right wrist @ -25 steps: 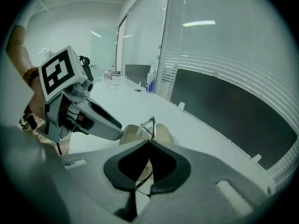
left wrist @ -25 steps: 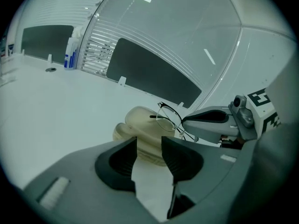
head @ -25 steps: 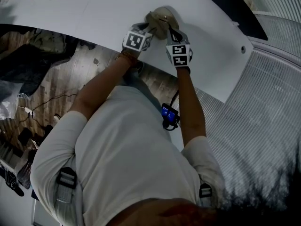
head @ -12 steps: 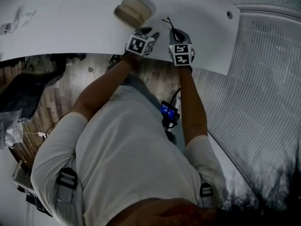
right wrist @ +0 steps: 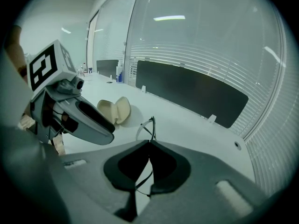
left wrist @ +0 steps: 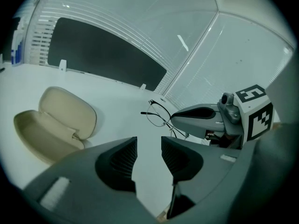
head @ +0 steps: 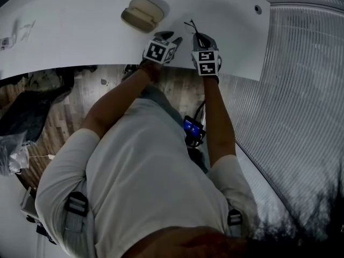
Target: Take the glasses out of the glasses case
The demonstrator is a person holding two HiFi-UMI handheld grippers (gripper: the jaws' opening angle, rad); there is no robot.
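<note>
The beige glasses case [head: 142, 13] lies open and empty on the white table [head: 80, 36]; it also shows in the left gripper view [left wrist: 51, 122] and the right gripper view [right wrist: 114, 110]. My right gripper [head: 198, 35] is shut on the thin dark-rimmed glasses [head: 191, 24], holding them to the right of the case. In its own view the frame [right wrist: 145, 127] runs out from between the closed jaws [right wrist: 149, 144]. My left gripper [head: 174, 37] stands beside it, between case and glasses, open with nothing in the gap [left wrist: 148, 153]. From there I see the glasses [left wrist: 159, 115] in the right gripper [left wrist: 205, 118].
A dark panel [left wrist: 103, 55] stands along the table's far edge, with blinds behind it. A cable hole [head: 257, 8] sits near the table's right corner. Small items [head: 16, 31] lie at the table's far left. Below the near edge is wooden floor [head: 102, 90].
A second ago both grippers were at the case. They have since drawn away to its right, the right one carrying the glasses out, and the case lies open by itself.
</note>
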